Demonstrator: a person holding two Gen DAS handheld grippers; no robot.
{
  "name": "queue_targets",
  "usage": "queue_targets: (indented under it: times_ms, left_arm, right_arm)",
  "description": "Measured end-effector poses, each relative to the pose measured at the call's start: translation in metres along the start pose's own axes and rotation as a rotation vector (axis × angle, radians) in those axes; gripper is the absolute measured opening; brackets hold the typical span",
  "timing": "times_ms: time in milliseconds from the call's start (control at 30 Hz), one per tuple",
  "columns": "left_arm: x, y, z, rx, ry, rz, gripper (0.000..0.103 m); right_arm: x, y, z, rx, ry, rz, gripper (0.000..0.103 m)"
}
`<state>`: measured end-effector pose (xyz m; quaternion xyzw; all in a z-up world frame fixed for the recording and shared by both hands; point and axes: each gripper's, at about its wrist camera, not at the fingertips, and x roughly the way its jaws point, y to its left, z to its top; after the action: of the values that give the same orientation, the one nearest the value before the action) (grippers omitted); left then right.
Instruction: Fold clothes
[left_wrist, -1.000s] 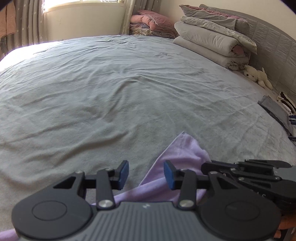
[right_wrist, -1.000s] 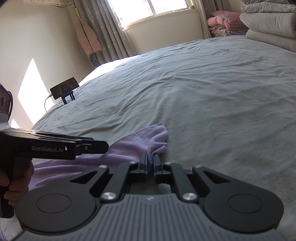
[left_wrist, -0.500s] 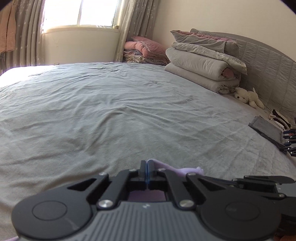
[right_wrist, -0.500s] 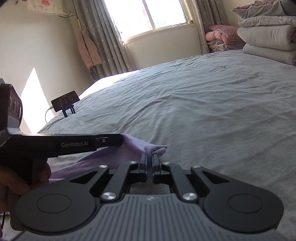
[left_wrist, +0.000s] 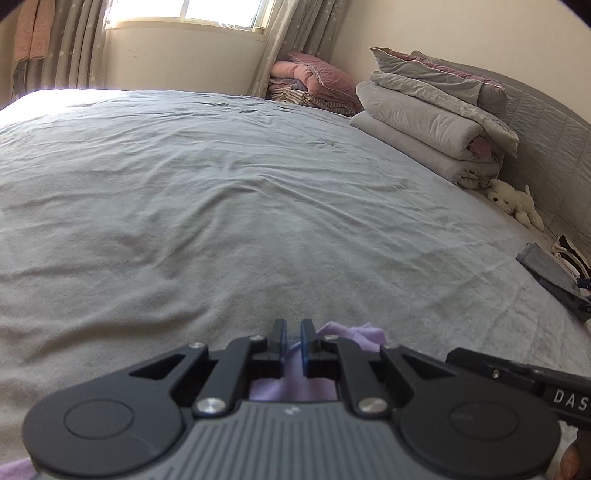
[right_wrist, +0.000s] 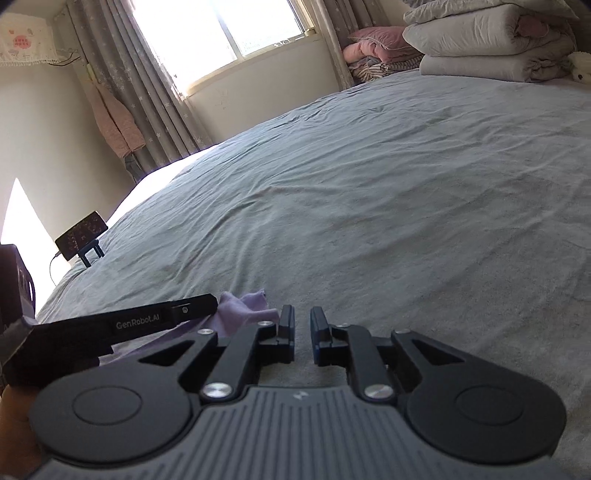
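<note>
Both tools have just let go of the purple cloth (left_wrist: 354, 334) on the bed (left_wrist: 229, 206). The left tool (left_wrist: 291, 341) and right tool (right_wrist: 302, 325) are slightly spread, pinching nothing. Next, grab another edge.

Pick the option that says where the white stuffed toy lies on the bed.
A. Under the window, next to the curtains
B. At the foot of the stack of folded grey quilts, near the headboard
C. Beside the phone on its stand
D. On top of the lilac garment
B: the white stuffed toy lies on the bed at the foot of the folded grey quilts, close to the padded headboard.
</note>
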<state>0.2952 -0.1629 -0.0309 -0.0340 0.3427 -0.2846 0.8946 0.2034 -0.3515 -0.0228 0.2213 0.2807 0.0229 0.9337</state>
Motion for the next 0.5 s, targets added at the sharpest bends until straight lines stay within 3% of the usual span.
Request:
queue_targets:
  times_ms: [133,233,367,500]
  left_arm:
    - [0.005,0.000,0.008,-0.031,0.017,-0.036,0.022]
    - [0.009,-0.003,0.016,-0.053,0.020,-0.072,0.025]
    - [0.017,-0.011,0.026,-0.007,0.067,-0.107,0.032]
    - [0.025,-0.020,0.029,0.069,0.135,-0.148,0.032]
  right_arm:
    - [0.002,0.000,-0.001,0.036,0.027,0.052,0.015]
    - [0.004,-0.001,-0.003,0.070,0.046,0.079,0.015]
    - [0.002,-0.005,-0.001,0.105,0.040,0.084,0.017]
    - [0.002,-0.006,-0.003,0.143,0.041,0.118,0.038]
